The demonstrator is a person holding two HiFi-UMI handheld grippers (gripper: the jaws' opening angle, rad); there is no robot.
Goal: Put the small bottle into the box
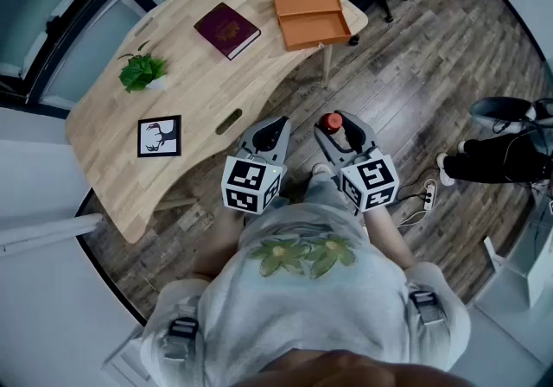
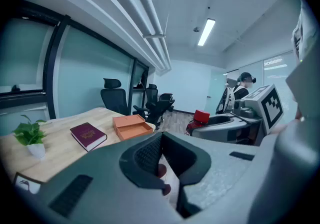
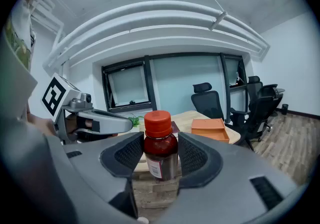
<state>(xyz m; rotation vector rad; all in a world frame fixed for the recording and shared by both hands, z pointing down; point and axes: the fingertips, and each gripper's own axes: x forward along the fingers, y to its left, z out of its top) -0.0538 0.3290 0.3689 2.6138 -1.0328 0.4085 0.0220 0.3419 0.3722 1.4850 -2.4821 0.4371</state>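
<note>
Left tongs (image 2: 161,140) rest together and empty, a spare beside the load. Right tongs (image 3: 160,154) clamp the small bottle (image 3: 160,143) upright by its body, red cap clear, so I can lower it straight in. It hangs over the plank floor (image 1: 415,66), short of the surface (image 1: 199,83). Plant (image 1: 141,72), framed picture (image 1: 160,136) and book (image 1: 226,29) lie leftward; the open orange box (image 1: 311,15) waits at the far right corner. Office chairs (image 3: 210,100) stand beyond.

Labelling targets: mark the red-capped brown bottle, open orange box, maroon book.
red-capped brown bottle (image 3: 162,150), right gripper view, glass body.
open orange box (image 1: 313,28), head view, tray floor.
maroon book (image 1: 226,29), head view, front cover.
</note>
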